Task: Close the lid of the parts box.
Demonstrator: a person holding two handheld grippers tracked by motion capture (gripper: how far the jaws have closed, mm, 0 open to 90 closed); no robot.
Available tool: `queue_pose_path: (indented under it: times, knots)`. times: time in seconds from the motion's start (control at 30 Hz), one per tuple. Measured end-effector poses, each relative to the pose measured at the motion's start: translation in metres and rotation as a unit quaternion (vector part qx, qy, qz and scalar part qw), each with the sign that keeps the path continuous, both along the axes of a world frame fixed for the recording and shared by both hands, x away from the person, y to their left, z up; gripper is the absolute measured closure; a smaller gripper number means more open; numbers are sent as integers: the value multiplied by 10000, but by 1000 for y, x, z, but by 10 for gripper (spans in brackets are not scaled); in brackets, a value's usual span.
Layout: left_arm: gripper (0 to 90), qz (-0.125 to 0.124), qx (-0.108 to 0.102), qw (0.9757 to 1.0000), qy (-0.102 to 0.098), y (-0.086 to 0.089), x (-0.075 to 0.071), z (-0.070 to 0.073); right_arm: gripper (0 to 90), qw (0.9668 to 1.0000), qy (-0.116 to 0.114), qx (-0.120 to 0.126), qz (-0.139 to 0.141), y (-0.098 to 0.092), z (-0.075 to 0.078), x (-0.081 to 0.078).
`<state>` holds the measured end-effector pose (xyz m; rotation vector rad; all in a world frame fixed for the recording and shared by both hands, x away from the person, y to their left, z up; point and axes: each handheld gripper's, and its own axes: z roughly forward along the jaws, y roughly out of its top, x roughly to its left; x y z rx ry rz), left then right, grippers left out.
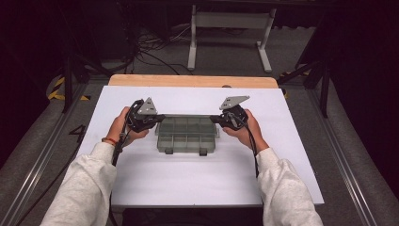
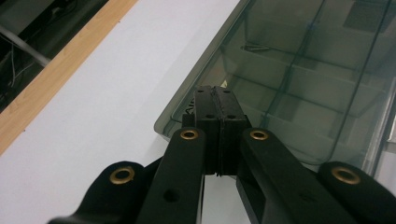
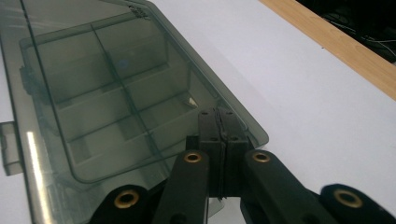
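A smoky clear plastic compartment box (image 1: pixel 188 135) lies in the middle of the white tabletop (image 1: pixel 188 181), lid over its divided cells. My left gripper (image 1: pixel 158 117) is shut, its tip at the box's far left corner. My right gripper (image 1: pixel 214 118) is shut at the far right corner. In the left gripper view the closed left gripper (image 2: pixel 215 88) sits over the corner of the lid (image 2: pixel 303 70) with nothing between the pads. In the right gripper view the right gripper (image 3: pixel 218 112) likewise sits over the lid (image 3: pixel 93 84). Whether the tips press on the lid I cannot tell.
Two latches (image 1: pixel 168 151) sit on the box's near edge. A wooden strip (image 1: pixel 188 81) borders the far side of the tabletop. Beyond it stand a white frame (image 1: pixel 230 37) and cables on the floor. White surface stretches on all sides of the box.
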<state>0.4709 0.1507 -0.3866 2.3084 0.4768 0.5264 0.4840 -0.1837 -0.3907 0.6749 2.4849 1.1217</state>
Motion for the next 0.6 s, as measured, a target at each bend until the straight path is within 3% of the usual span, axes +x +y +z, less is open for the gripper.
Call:
queue_pose_path:
  times: [0.2, 0.6]
  knots:
    - [899, -72, 92, 9999, -12, -2, -5, -5, 900, 9999, -16, -45, 107, 1, -2, -7]
    - [899, -140, 13, 9999, -1, -3, -15, -13, 900, 9995, -39, -106, 284, 4, -7, -18]
